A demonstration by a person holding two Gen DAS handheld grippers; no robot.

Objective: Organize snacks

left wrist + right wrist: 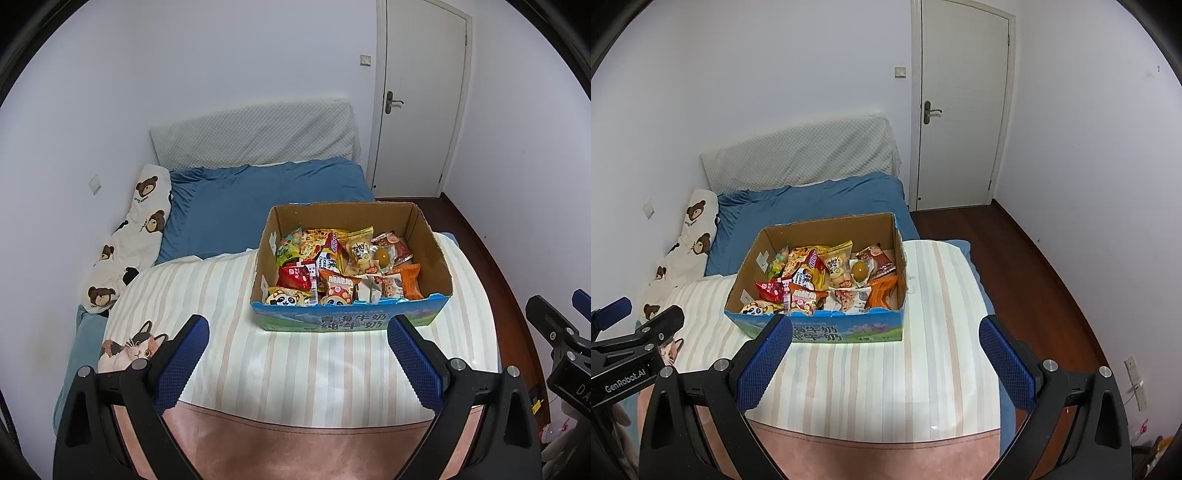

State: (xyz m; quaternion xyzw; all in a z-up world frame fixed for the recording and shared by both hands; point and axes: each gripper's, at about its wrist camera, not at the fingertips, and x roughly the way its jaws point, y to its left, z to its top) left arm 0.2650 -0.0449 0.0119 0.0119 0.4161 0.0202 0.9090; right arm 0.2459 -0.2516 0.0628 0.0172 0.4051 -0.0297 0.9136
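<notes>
I hold both the left gripper (pixel 297 325) and right gripper (pixel 885 326) spread wide, empty, near the snack-filled cardboard box (pixel 432 236) on the bed

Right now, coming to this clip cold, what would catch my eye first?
The open cardboard box crammed with bright snack packets sits on the striped blanket in mid-bed. Left of it, a bear-print pillow lies along the wall. Nearest the cameras, the left gripper and right gripper both hang open and empty, short of the box.
</notes>
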